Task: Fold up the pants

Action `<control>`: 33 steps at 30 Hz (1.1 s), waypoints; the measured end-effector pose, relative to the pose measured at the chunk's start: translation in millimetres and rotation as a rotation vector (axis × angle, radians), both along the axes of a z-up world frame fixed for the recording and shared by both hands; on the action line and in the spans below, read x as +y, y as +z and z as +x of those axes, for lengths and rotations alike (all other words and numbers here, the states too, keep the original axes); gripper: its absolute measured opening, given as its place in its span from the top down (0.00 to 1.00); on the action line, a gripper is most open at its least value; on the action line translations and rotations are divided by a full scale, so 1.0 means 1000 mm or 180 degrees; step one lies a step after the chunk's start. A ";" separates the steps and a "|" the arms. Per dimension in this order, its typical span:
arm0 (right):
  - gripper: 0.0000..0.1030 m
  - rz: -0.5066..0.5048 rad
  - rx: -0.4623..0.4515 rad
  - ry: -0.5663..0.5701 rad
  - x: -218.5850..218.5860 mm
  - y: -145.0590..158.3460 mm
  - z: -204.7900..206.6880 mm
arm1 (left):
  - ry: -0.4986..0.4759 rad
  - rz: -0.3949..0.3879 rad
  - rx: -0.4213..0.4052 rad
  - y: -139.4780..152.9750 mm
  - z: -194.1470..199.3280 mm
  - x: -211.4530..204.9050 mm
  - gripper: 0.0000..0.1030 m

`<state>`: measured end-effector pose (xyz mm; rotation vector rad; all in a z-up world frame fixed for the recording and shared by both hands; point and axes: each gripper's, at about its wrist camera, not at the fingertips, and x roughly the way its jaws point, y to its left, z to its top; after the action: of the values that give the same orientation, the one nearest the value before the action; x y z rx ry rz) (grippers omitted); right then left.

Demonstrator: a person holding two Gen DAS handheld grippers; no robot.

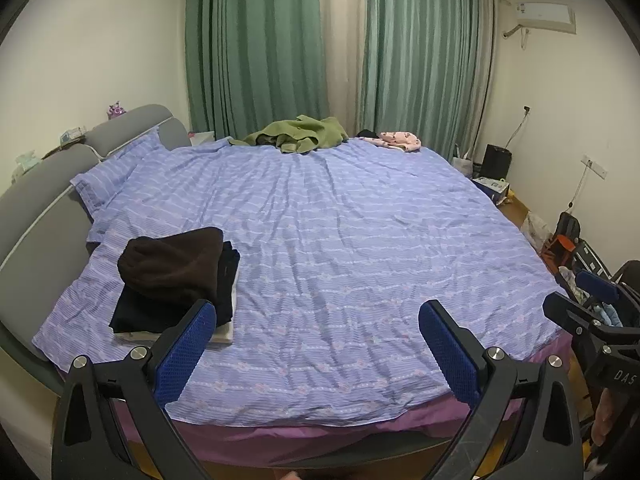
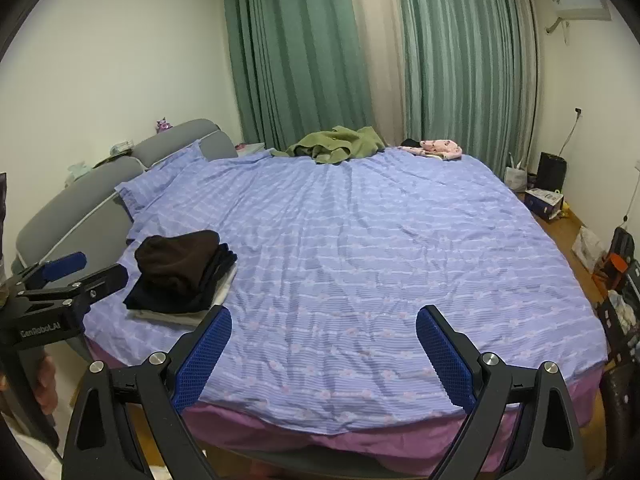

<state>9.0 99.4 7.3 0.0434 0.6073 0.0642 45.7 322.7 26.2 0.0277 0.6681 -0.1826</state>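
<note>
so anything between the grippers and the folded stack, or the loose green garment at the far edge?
Nothing visible. Both the left gripper and right gripper are open, holding nothing, at the near edge of the bed. Only bare bedspread lies before the folded stack and the green garment.

The left tongs (image 1: 316, 344) hide the near corner of the folded stack (image 1: 176, 276), and the layers under its brown top blur into one dark mass. A dark garment (image 1: 367, 133) behind the pink one (image 1: 400, 141) is mostly hidden. The clutter (image 2: 616, 276) by the right wall is too small to identify, perhaps bags. The air conditioner (image 2: 582, 0) is cut by the lens rim.
</note>
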 end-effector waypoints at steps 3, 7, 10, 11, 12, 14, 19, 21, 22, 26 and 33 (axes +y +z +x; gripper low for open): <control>0.08 0.0006 -0.0003 -0.0015 -0.002 0.000 -0.003 | -0.0035 0.0007 0.0000 0.000 -0.004 -0.003 0.00; 0.08 0.0006 0.0002 -0.0008 -0.002 0.001 -0.003 | -0.0046 0.0020 -0.0006 0.000 -0.007 -0.006 0.00; 0.08 0.0026 0.0017 -0.0014 -0.003 -0.001 -0.004 | -0.0044 -0.0007 0.0010 0.000 -0.009 -0.006 0.00; 0.08 0.0024 0.0026 -0.0018 -0.003 -0.002 -0.004 | -0.0048 -0.0009 0.0012 0.000 -0.009 -0.006 0.00; 0.08 0.0023 0.0029 -0.0025 -0.004 -0.003 -0.004 | -0.0049 -0.0004 0.0011 0.000 -0.010 -0.006 0.00; 0.08 0.0033 0.0035 -0.0034 -0.005 -0.004 -0.005 | -0.0039 0.0013 0.0008 0.000 -0.010 -0.006 0.00; 0.08 0.0032 0.0046 -0.0063 -0.006 -0.005 -0.006 | -0.0049 0.0048 0.0030 -0.001 -0.009 -0.005 0.00; 0.08 0.0029 0.0055 -0.0072 -0.005 -0.005 -0.006 | -0.0053 0.0041 0.0042 -0.002 -0.008 -0.005 0.00; 0.08 0.0025 0.0058 -0.0079 -0.006 -0.005 -0.006 | -0.0056 0.0041 0.0045 -0.003 -0.008 -0.006 0.00; 0.08 0.0017 0.0063 -0.0091 -0.006 -0.005 -0.007 | -0.0048 0.0053 0.0087 -0.005 -0.006 -0.006 0.00; 0.08 0.0004 0.0093 -0.0111 -0.007 -0.008 -0.006 | -0.0047 0.0034 0.0129 -0.010 -0.003 -0.002 0.00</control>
<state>2.8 92.6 -0.4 0.0561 0.6354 0.0302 42.3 320.4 16.6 0.0393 0.7093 -0.1941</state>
